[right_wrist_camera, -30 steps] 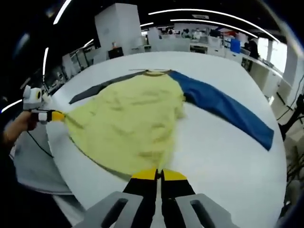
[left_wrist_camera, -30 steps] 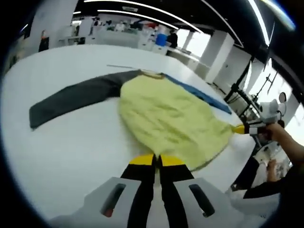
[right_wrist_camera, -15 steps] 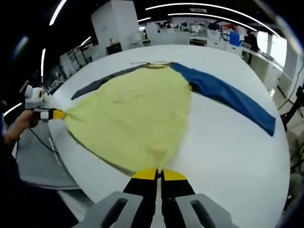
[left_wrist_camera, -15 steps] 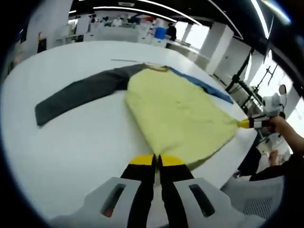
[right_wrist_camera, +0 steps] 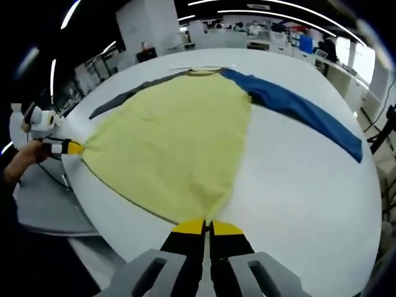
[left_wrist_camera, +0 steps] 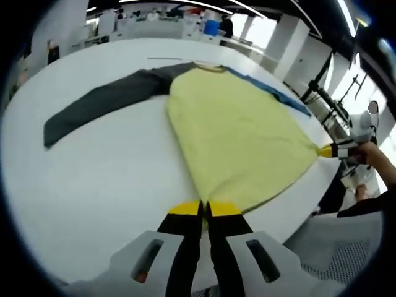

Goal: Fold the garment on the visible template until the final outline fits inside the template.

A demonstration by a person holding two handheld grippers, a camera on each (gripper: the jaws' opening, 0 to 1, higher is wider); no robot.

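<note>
A yellow garment [left_wrist_camera: 241, 133] with one grey sleeve [left_wrist_camera: 102, 102] and one blue sleeve [left_wrist_camera: 278, 96] lies spread on a white round table [left_wrist_camera: 93, 185]. My left gripper [left_wrist_camera: 205, 208] is shut on one bottom corner of the yellow hem. My right gripper [right_wrist_camera: 206, 226] is shut on the other bottom corner. In the right gripper view the garment [right_wrist_camera: 176, 139] is stretched flat, its blue sleeve [right_wrist_camera: 303, 114] running out to the right. The left gripper [right_wrist_camera: 68, 148] shows at that view's left edge, the right gripper [left_wrist_camera: 328, 150] at the right of the left gripper view.
The table's near edge [right_wrist_camera: 99, 204] runs just below the stretched hem. A person's hand [left_wrist_camera: 374, 158] holds the far gripper. Office desks and a chair [left_wrist_camera: 346, 247] stand beyond the table.
The hem has been pulled toward the table's near edge. The yellow body went from rumpled to flat and taut between the two grippers.
</note>
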